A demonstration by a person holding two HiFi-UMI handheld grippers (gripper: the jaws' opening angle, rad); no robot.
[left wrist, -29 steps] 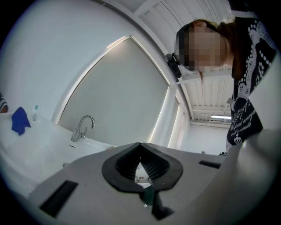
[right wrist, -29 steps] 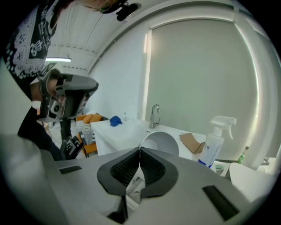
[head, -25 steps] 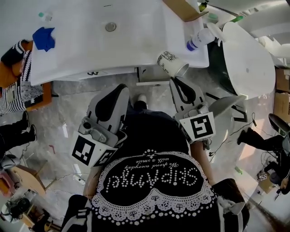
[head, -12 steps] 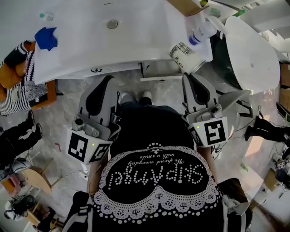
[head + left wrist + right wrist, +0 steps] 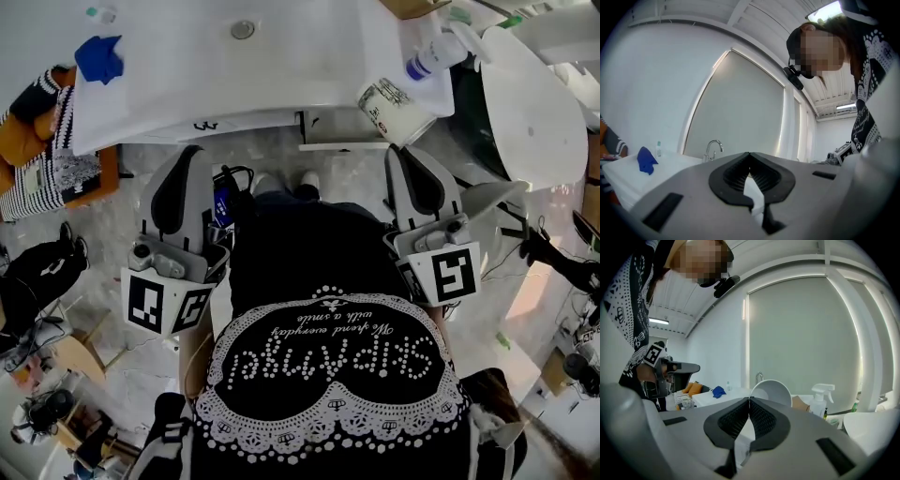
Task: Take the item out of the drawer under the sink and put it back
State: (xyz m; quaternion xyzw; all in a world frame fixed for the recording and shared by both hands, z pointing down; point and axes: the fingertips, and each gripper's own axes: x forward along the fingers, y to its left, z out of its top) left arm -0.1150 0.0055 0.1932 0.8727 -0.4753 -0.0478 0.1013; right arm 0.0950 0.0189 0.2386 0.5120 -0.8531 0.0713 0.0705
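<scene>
A white paper cup (image 5: 396, 110) with dark print hangs tilted in front of the sink counter's (image 5: 281, 75) right end. My right gripper (image 5: 405, 152) is shut on the cup's rim. In the right gripper view the cup's open mouth (image 5: 772, 392) shows just past the closed jaw tips of the right gripper (image 5: 750, 399). My left gripper (image 5: 186, 153) is held at the person's left side, shut and empty; its jaws meet in the left gripper (image 5: 749, 154) view. A white drawer edge (image 5: 342, 145) shows under the counter, below the cup.
On the counter lie a blue cloth (image 5: 98, 56), a spray bottle (image 5: 436, 54) and a cardboard box (image 5: 412, 7); the basin's drain (image 5: 243, 29) is in the middle. A large white rounded fixture (image 5: 534, 103) stands right. Striped fabric (image 5: 37, 159) lies left. A faucet (image 5: 712, 147) rises behind.
The two grippers have moved apart, the left one to the left, the right one to the right. The cup went with the right gripper, up and right toward the counter's end.
</scene>
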